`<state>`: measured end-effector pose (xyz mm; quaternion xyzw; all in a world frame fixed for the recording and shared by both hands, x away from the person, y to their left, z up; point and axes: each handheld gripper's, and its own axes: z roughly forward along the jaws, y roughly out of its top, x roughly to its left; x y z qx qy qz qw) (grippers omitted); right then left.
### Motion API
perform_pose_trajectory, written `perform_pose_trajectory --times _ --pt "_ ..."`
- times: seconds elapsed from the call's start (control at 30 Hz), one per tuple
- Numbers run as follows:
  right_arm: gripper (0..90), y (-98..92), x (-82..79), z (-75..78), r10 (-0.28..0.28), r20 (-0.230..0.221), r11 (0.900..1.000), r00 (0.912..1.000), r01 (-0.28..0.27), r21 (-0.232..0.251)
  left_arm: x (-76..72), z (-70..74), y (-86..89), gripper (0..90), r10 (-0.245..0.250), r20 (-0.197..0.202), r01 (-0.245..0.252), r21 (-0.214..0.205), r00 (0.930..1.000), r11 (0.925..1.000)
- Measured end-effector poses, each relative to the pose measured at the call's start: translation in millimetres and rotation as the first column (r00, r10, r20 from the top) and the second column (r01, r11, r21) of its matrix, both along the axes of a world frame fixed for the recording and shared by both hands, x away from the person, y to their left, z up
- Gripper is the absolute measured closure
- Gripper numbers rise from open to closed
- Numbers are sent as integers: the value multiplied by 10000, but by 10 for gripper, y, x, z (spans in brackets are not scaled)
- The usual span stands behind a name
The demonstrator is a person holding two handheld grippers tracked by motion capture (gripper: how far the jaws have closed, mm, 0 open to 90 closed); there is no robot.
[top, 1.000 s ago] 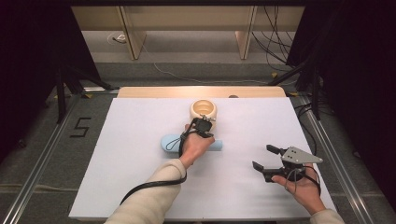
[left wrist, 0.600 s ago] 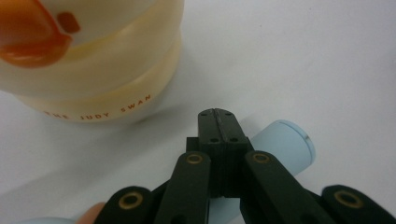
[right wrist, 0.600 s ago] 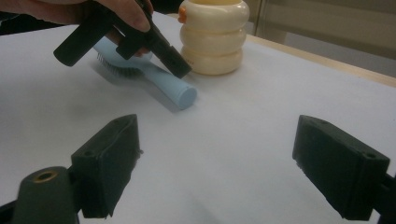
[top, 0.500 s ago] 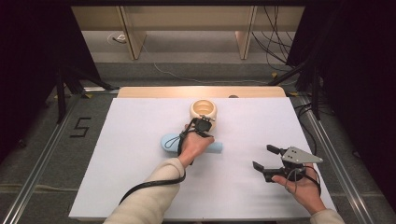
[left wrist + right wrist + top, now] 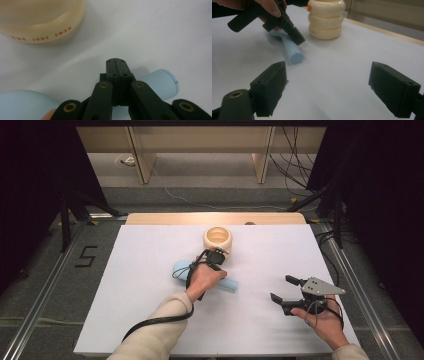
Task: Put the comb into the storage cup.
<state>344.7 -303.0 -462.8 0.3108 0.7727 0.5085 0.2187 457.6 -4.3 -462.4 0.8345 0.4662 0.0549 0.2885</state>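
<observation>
A light blue brush-like object [image 5: 229,285] lies flat on the white table [image 5: 150,250], with its round handle end [image 5: 163,83] toward the right gripper. My left gripper [image 5: 218,254] hovers just over its middle, jaws shut with nothing between them [image 5: 117,62]; whether it touches the blue object I cannot tell. Just beyond its tip stands a cream ribbed container [image 5: 217,239] lettered "THE JUDY SWAN" [image 5: 40,22]. My right gripper [image 5: 281,288] rests low at the table's right front, open and empty [image 5: 328,75], facing the blue object [image 5: 293,53] and the container [image 5: 326,20].
The white table top has a wooden strip [image 5: 165,218] along its far edge. Black stands [image 5: 65,215] and cables [image 5: 295,160] flank the table on the grey floor. A "5" mark [image 5: 86,256] lies on the floor at the left.
</observation>
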Motion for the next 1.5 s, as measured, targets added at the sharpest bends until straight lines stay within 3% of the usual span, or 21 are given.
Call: perform_pose_trajectory --times 0.37,0.93,1.5 --pt "159 1 1 -1 0 -5 10000 10000 0 -14 -127 15 78 900 -376 -441 380 64 9983 9993" --pt "160 10 -2 0 12 -16 10000 10000 -12 -25 -380 -8 270 900 -967 -1036 1033 606 9899 9928" --pt "160 30 -11 6 53 33 10000 10000 -53 -26 -614 -52 616 900 -1055 -1170 1186 1114 9875 9867"
